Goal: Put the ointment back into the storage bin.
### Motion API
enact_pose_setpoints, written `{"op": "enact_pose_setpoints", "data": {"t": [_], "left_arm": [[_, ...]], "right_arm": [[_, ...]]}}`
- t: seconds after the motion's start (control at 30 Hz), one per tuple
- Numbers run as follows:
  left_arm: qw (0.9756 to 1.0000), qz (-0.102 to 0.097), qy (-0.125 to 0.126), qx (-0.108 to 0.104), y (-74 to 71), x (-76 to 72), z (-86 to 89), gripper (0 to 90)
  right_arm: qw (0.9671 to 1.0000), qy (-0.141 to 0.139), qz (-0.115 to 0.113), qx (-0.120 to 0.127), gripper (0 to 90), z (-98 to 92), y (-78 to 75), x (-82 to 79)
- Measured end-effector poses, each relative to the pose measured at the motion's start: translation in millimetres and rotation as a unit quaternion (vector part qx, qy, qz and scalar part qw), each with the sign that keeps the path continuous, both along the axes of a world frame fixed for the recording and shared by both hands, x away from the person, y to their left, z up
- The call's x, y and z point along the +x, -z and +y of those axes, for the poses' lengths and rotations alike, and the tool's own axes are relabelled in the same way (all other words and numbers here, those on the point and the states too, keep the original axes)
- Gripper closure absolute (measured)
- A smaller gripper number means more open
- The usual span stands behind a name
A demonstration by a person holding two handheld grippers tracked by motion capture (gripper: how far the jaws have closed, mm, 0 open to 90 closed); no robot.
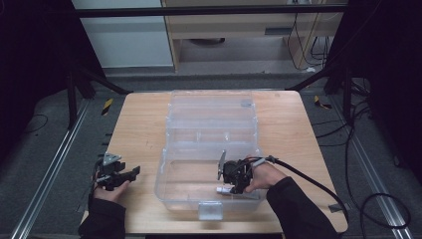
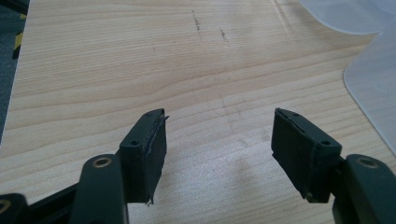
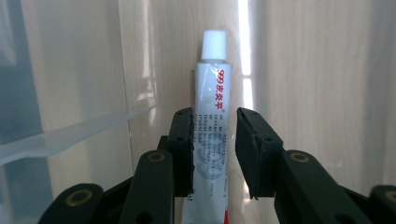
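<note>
my right gripper (image 3: 215, 144) is down inside the clear plastic storage box (image 1: 171, 164), in its front tray, and its jaws stand on either side of a small white tube (image 3: 212, 116) with a ribbed white cap and red lettering. the left pad touches the tube; the right pad looks a hair off it, so i can't tell for sure whether i have it clamped or am just about to. the tube lies on the tray floor near the front wall, cap pointing away from me along the jaws.

to do this well i'd keep the jaws square to the tube's body, squeeze on the middle and not the cap, gently enough not to dent it, and lift straight up so it clears the tray wall and the translucent divider beside it.

my left gripper (image 2: 219, 140) rests well apart on the bare wooden table (image 2: 116, 60), jaws wide and holding nothing, just left of the box.

the box stands with its lid thrown back; apart from the tube, its compartments look empty, though the clear plastic makes that hard to judge.
</note>
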State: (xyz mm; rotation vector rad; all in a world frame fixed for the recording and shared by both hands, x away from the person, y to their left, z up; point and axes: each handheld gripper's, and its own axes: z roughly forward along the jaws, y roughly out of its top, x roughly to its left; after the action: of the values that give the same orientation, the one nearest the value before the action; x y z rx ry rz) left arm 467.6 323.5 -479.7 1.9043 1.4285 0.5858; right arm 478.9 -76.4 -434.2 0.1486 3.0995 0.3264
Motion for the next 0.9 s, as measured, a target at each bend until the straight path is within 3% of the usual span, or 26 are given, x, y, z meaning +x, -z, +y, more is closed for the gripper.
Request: {"op": "enact_pose_setpoints", "data": {"t": [0.1,0.13,0.17,0.2,0.27,0.33,0.37,0.4,0.43,0.47,0.5,0.53,0.57,0.6,0.63,0.67,0.7,0.77,0.8,0.87,0.9], "left_arm": [[1.0,0.0,0.0,0.0,-0.1,-0.1,0.0,35.7],[1.0,-0.001,-0.001,-0.001,0.0,-0.1,-0.4,35.7],[1.0,-0.001,-0.001,-0.001,0.0,-0.1,-0.4,35.7],[1.0,0.0,0.0,0.0,-0.2,-0.2,-0.3,35.7],[1.0,0.0,0.0,0.001,-0.2,-0.2,-0.3,35.7],[1.0,0.0,0.001,0.002,-0.4,-0.3,-0.3,35.7],[1.0,0.0,0.001,0.002,-0.4,-0.3,-0.3,35.7],[1.0,0.0,0.001,0.002,-0.6,-0.5,-0.4,35.7],[1.0,0.0,0.001,0.002,-0.6,-0.5,-0.4,35.7],[1.0,0.0,0.001,0.001,-0.5,-0.4,-0.3,35.7],[1.0,0.0,0.002,0.001,-0.3,-0.3,-0.3,35.7],[1.0,0.002,0.002,0.002,0.2,0.0,-0.5,35.6],[1.0,0.002,0.002,0.002,0.2,0.0,-0.5,35.7],[1.0,0.002,0.002,0.002,0.0,-0.1,-0.7,35.7],[1.0,0.001,0.002,0.002,-0.4,-0.4,-0.8,35.7],[1.0,0.001,0.002,0.002,-0.4,-0.4,-0.8,35.8],[1.0,0.0,0.002,0.001,-0.6,-0.5,-0.8,35.8],[1.0,0.0,0.003,-0.001,-0.8,-0.7,-0.6,36.9],[1.0,0.0,0.004,-0.003,-1.4,-1.0,-0.4,39.1],[1.0,-0.002,0.005,-0.008,-1.8,-1.2,-0.2,41.4],[1.0,-0.002,0.005,-0.008,-1.8,-1.2,-0.2,42.6]], "right_arm": [[0.9999,0.009,-0.007,0.013,65.7,-2.8,-6.5,-1.1],[0.9989,0.021,-0.019,0.037,64.3,-8.5,-15.9,-2.0],[0.9989,0.021,-0.019,0.037,64.3,-8.5,-15.9,-2.0],[0.9971,0.033,-0.03,0.062,63.0,-14.9,-24.7,-2.8],[0.9959,0.04,-0.036,0.072,61.9,-17.3,-27.8,-3.7],[0.9898,0.073,-0.053,0.11,56.5,-28.2,-38.6,-6.6],[0.9898,0.073,-0.053,0.11,56.5,-28.2,-38.6,-6.6],[0.9822,0.097,-0.061,0.149,52.9,-37.9,-44.3,-9.3],[0.9822,0.097,-0.061,0.149,52.9,-37.9,-44.3,-9.3],[0.9754,0.111,-0.066,0.178,51.9,-45.5,-47.8,-11.0],[0.9754,0.111,-0.066,0.178,51.9,-45.5,-47.8,-11.0],[0.9663,0.134,-0.076,0.207,48.3,-54.0,-51.0,-14.9],[0.9663,0.134,-0.076,0.207,48.3,-54.0,-51.0,-14.9],[0.9574,0.155,-0.089,0.227,44.3,-61.6,-52.9,-17.1],[0.9539,0.164,-0.095,0.233,43.9,-64.9,-53.9,-17.9],[0.9539,0.164,-0.095,0.233,43.9,-64.9,-53.9,-17.9],[0.9489,0.174,-0.101,0.243,42.5,-69.3,-54.9,-18.9],[0.9331,0.205,-0.119,0.27,38.9,-80.3,-58.0,-21.3],[0.9194,0.227,-0.127,0.295,35.7,-90.2,-60.7,-23.2],[0.9011,0.254,-0.139,0.322,32.9,-101.6,-63.0,-25.8],[0.9011,0.254,-0.139,0.322,32.9,-101.6,-63.0,-25.8]]}}
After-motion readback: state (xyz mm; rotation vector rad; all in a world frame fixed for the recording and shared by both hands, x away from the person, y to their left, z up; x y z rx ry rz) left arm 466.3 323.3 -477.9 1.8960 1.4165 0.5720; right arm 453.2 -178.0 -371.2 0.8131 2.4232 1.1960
